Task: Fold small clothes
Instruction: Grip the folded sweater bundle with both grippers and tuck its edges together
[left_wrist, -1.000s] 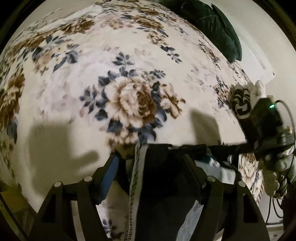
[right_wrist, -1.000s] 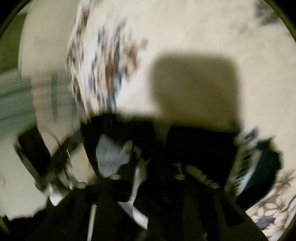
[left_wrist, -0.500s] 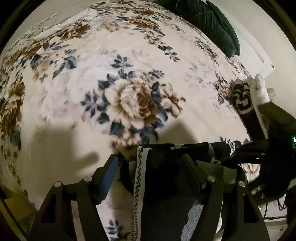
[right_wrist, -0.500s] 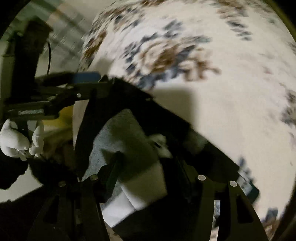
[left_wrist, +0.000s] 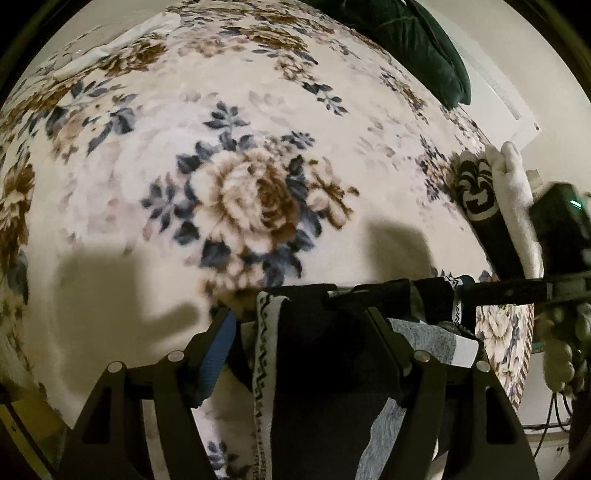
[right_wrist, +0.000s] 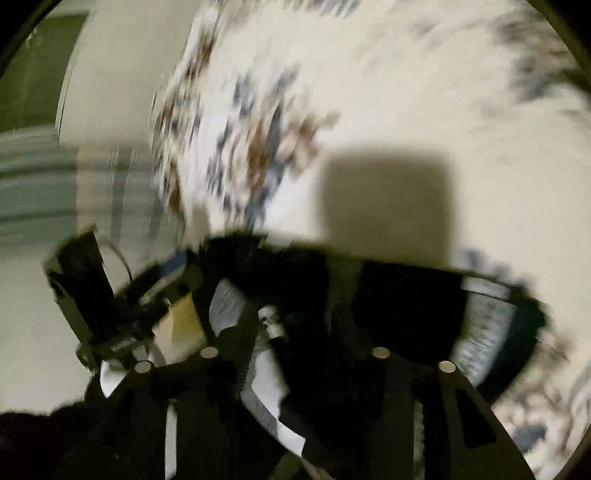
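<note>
dark garment (left_wrist: 325, 354), black with a patterned white band and a grey lining, hangs between both claws above the floral blanket (left_wrist: 229, 155); left gripper (left_wrist: 299, 332) sits fairly wide, cloth draped over and between its fingers, so whether it truly pinches is unclear; right gripper (left_wrist: 491, 291) reaches in from the right along the upper hem, seemingly clamped on it; the hem runs left to right between them; the right wrist view is smeared by blur, its grip hard to read.
</note>
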